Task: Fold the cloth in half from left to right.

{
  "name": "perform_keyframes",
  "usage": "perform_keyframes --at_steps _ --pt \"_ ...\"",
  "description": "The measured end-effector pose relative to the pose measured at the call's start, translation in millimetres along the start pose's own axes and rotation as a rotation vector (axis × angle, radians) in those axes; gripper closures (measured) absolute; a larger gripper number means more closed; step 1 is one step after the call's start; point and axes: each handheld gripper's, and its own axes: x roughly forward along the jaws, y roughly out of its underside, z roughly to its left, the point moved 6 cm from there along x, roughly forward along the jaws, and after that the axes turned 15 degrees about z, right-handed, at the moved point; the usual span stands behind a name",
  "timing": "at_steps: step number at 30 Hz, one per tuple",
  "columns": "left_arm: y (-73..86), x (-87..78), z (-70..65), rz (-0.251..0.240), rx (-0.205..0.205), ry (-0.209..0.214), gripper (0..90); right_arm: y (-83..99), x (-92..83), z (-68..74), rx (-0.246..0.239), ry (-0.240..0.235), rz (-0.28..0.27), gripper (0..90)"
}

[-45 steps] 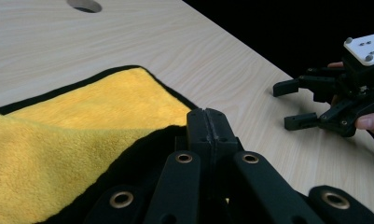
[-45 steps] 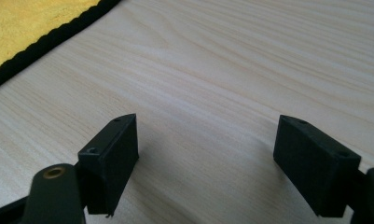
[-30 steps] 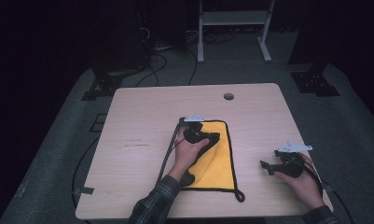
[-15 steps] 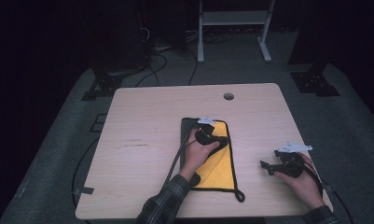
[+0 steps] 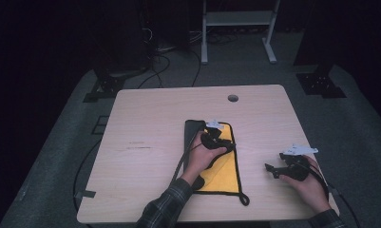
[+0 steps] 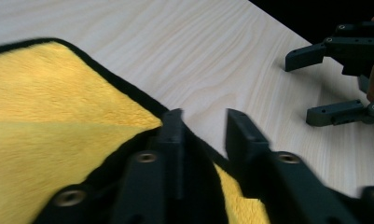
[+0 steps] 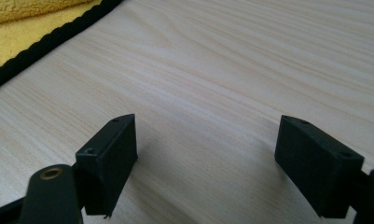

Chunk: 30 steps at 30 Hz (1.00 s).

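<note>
Wooden table [image 5: 145, 123], folded yellow cloth [image 5: 226, 171] (black-edged)

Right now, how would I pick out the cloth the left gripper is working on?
Start at the pale wooden table and look right of its middle, toward the near edge. The yellow cloth lies flat there, folded, under the left gripper. Black edging and a black loop at its near corner mark it out.

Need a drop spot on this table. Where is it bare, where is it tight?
Bare: the whole left side of the table, from its left edge to the yellow cloth, and the far strip around the round hole. Tight: the near right, where the left gripper sits over the cloth and the right gripper rests beside it.
</note>
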Motion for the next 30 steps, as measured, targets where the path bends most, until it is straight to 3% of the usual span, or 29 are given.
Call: perform_keyframes --at_steps 3,7,10,18,25,29,30 --pt "1.2 -13.2 -0.8 0.005 -0.002 0.009 50.7 0.0 0.1 0.2 -0.002 -0.002 0.000 19.1" --pt "6.2 -25.6 0.2 0.009 0.018 -0.022 39.5 0.0 0.2 0.3 -0.004 -0.003 0.001 19.0" --pt "15.0 -39.1 4.7 0.008 0.038 -0.063 37.1 0.0 0.2 0.3 -0.004 -0.002 0.002 18.9" --pt "43.3 -71.0 18.2 0.018 0.038 -0.161 25.9 0.3 0.4 0.1 0.000 0.003 0.005 16.1" --pt "71.8 -100.1 28.3 0.041 0.032 -0.233 18.3 0.8 0.7 0.9 -0.008 -0.002 0.013 13.1" --pt "86.0 -110.4 31.8 0.044 0.016 -0.251 17.8 1.0 0.6 0.8 -0.006 -0.002 0.012 13.1" --pt "99.2 -118.1 36.3 0.055 0.010 -0.274 17.1 1.2 0.4 0.7 -0.004 -0.002 0.012 13.0"
